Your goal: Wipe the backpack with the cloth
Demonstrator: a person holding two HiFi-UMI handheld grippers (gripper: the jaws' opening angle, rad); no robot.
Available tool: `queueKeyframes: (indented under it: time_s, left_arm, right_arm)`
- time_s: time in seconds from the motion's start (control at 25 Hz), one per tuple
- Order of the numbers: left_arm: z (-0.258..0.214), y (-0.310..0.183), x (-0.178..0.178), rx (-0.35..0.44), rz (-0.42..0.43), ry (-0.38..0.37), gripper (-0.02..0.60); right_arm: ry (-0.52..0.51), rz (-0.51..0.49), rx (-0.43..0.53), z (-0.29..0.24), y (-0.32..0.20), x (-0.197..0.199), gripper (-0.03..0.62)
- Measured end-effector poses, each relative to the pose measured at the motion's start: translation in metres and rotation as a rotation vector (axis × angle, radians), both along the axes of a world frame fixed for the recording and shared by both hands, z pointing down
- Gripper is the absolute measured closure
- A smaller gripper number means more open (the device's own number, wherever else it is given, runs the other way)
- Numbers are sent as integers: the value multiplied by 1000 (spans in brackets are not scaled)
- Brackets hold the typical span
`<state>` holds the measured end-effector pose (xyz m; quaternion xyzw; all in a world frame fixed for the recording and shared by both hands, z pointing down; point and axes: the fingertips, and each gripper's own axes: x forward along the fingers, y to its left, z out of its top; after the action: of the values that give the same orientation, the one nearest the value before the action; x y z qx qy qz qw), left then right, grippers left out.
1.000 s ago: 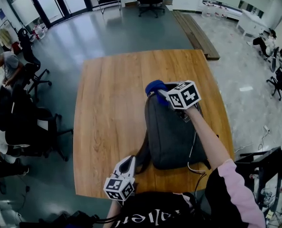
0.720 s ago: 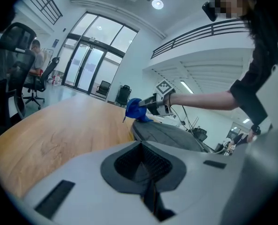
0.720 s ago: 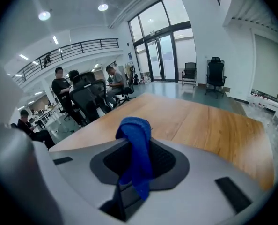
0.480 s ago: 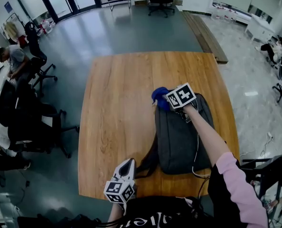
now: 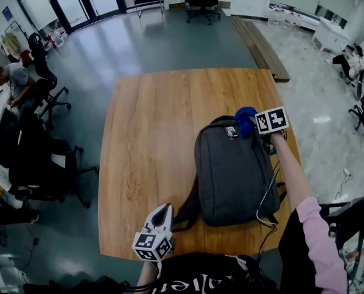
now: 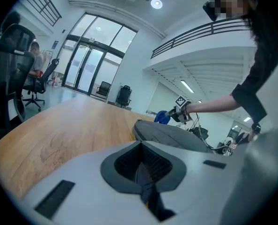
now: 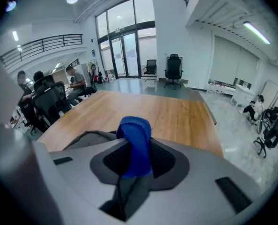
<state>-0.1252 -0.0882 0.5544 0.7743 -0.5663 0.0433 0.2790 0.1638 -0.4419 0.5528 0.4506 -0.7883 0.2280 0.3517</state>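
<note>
We judge the wiping to be under way but far from finished. The backpack (image 5: pixel 234 170) lies flat on the right half of the bench (image 5: pixel 151 133), its top end toward 12 o'clock. The blue cloth (image 5: pixel 244 120) sits at the pack's top edge, at about 1 o'clock from its middle and close by the small label there. The broad grey front panel running down toward 6 o'clock shows no streaks or damp marks, so we cannot tell which parts have been wiped. As we see it, most of that panel and the sides are left to do.

Our right hand-held gripper (image 5: pixel 253 125) is closed on the cloth. In the right gripper view the blue fabric (image 7: pixel 135 139) is pinched between the jaws and bulges out past their tips. The right arm reaches out nearly straight along the pack's right edge, with the forearm bare and a pink sleeve (image 5: pixel 320 244) near the shoulder.

Our left hand-held gripper (image 5: pixel 162 213) is held low at about 7 o'clock from the pack, over the near edge of the bench and just beside a dark strap (image 5: pixel 185 210). Its tip points toward 12 o'clock. In the left gripper view its jaws are together, with nothing that we can make out between them.
</note>
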Motion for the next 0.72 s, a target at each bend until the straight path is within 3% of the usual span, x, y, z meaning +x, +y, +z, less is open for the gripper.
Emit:
queueKeyframes:
  time_s: [0.28, 0.72]
  left_arm:
    - [-5, 12, 13, 2, 12, -19, 583]
    - [-27, 49, 44, 37, 19, -59, 583]
  right_arm:
    - [-9, 143, -19, 8, 22, 82, 491]
    - [-129, 166, 10, 4, 86, 110, 491]
